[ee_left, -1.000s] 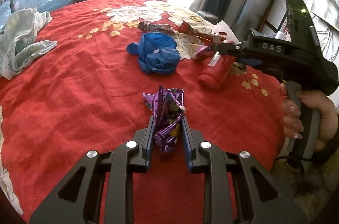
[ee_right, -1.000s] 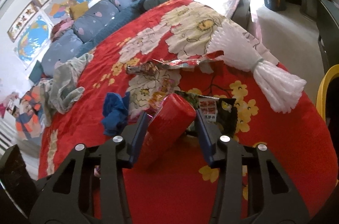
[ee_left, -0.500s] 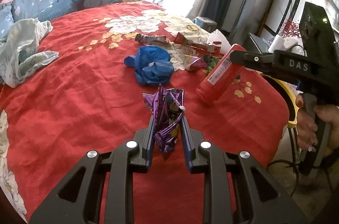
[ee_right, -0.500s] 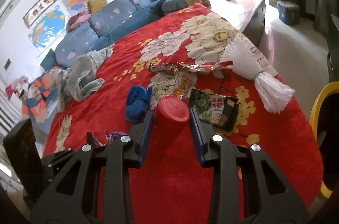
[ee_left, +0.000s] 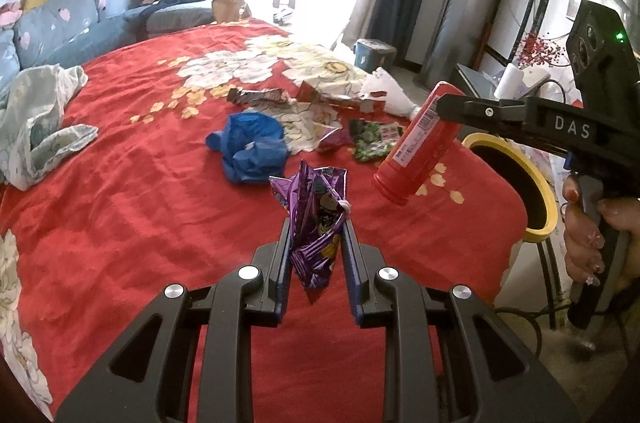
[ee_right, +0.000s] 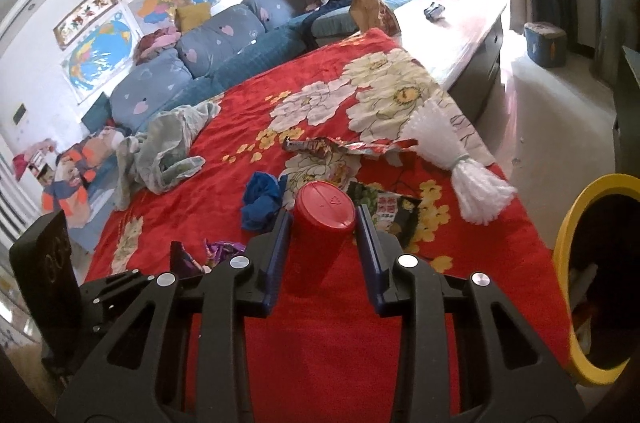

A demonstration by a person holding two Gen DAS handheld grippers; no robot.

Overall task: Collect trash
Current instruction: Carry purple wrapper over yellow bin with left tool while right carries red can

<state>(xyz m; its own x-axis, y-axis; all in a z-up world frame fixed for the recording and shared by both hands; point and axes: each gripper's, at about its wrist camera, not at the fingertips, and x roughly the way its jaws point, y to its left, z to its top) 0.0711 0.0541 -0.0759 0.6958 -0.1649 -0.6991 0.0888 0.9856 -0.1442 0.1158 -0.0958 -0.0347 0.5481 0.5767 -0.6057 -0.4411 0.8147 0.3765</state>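
Left gripper (ee_left: 314, 235) pinches a crumpled purple snack wrapper (ee_left: 316, 219); right gripper (ee_right: 322, 223), narrowly parted, clamps a red canister (ee_right: 322, 219) between its pads.

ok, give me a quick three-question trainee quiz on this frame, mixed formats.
1. True or false: the left tongs grip a crumpled purple foil wrapper.
2. What do the right tongs hold? A) red plastic bottle B) blue cloth C) white tassel
3. Fill in: the round bin at the bed's edge has a ____ rim.

Key: 1 true; 2 A, the red plastic bottle; 3 yellow.
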